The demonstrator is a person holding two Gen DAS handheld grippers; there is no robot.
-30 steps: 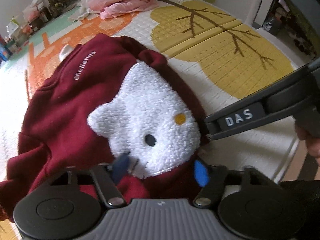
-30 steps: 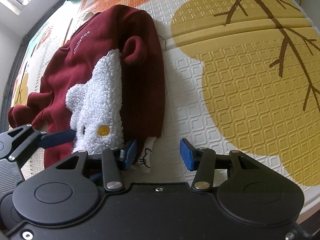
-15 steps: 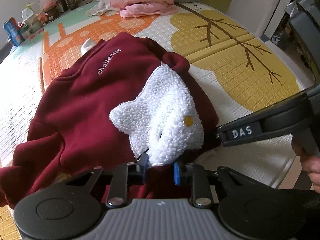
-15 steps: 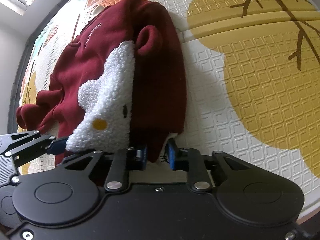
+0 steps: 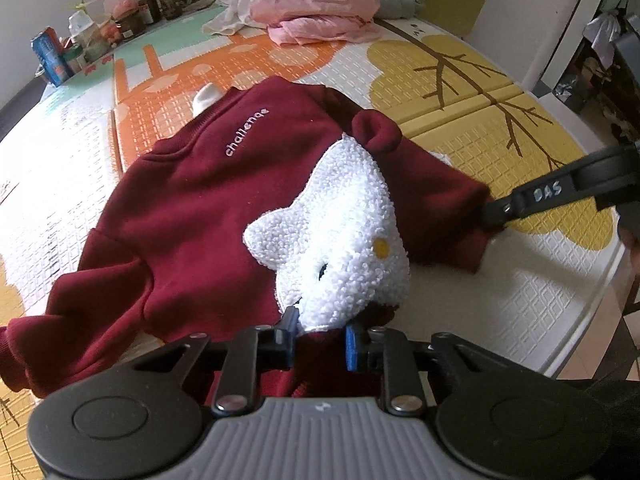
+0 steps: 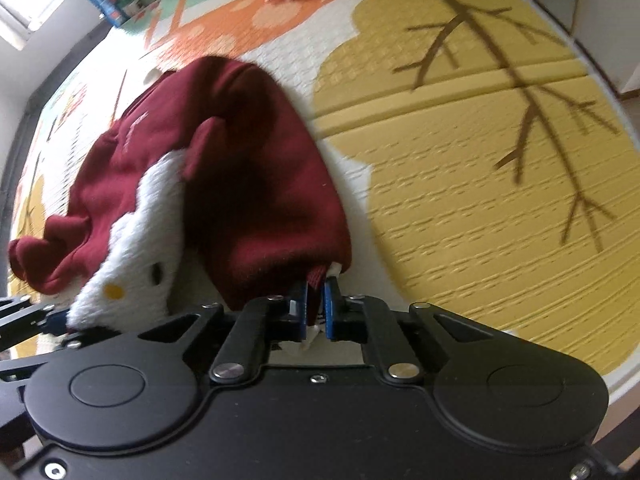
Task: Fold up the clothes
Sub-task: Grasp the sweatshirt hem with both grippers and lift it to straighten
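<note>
Left wrist view: one maroon sweatshirt [image 5: 208,208] lay on the play mat [image 5: 532,300], with one white fleecy cat-face patch [image 5: 340,236] and "challenge" lettering near the collar. Left gripper [image 5: 320,340] had its blue pads clamped on the sweatshirt's near hem just below the cat face; jaws narrow, no free gap, fabric bunched between them. Right gripper [image 5: 496,216] came in from the right edge, pinching the hem corner on that side, hem lifted off the mat between the two grips. One pile of pink clothes [image 5: 316,8] sat at the far end of the mat, a pale garment beside it. A cluster of jars and bottles [image 5: 132,12] plus one blue carton [image 5: 50,56] stood along the far left edge; contents too small to tell. Mat printed with an orange shape, yellow tree crowns and brown branches. Right wrist view, blurred: same single sweatshirt [image 6: 248,184] filled the left half, cat-face patch [image 6: 132,256] sagging at lower left. Right gripper [image 6: 315,304] had just been closing, nearly shut now, blue pads squeezing a thin fold of maroon hem with a white tag poking out below. Left gripper [image 6: 52,320] was just visible at the left edge by the patch. Yellow tree print covered the mat [image 6: 480,220] to the right; bright window at top left.
</note>
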